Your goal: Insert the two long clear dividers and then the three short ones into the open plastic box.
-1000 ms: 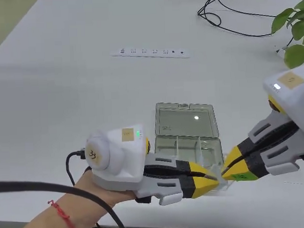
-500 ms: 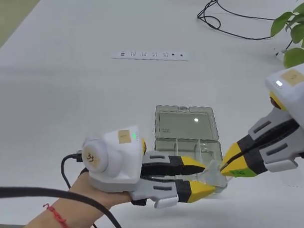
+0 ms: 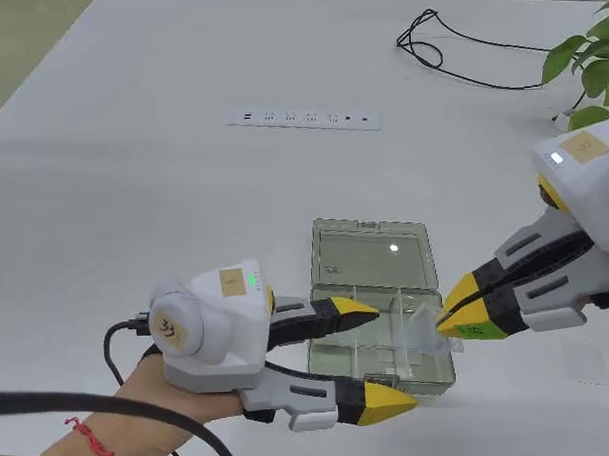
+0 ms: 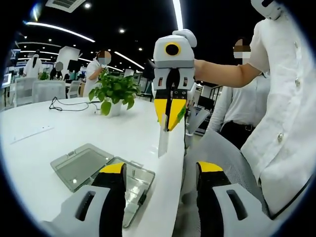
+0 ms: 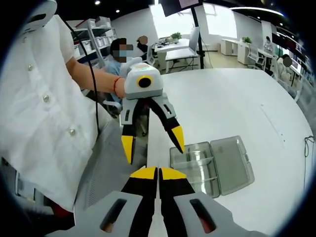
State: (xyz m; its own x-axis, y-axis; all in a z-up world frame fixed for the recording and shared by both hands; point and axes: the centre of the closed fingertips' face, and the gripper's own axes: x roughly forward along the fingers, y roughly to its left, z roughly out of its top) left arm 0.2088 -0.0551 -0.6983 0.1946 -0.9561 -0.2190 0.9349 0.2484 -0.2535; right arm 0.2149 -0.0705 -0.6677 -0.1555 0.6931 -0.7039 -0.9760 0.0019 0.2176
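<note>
On the table (image 3: 133, 194), left hand-held gripper (image 3: 391, 353) gapes at box (image 3: 370, 254) edge; right hand-held gripper (image 3: 445, 319) pinches divider (image 3: 420, 330).

Clear glossy plastic box (image 3: 373, 248) and divider (image 3: 420, 330) on matt white table (image 3: 133, 194).

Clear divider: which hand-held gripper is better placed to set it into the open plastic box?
Right. The right hand-held gripper is shut on the clear divider, over the open plastic box in the head view. The left hand-held gripper is open and holds nothing.
</note>
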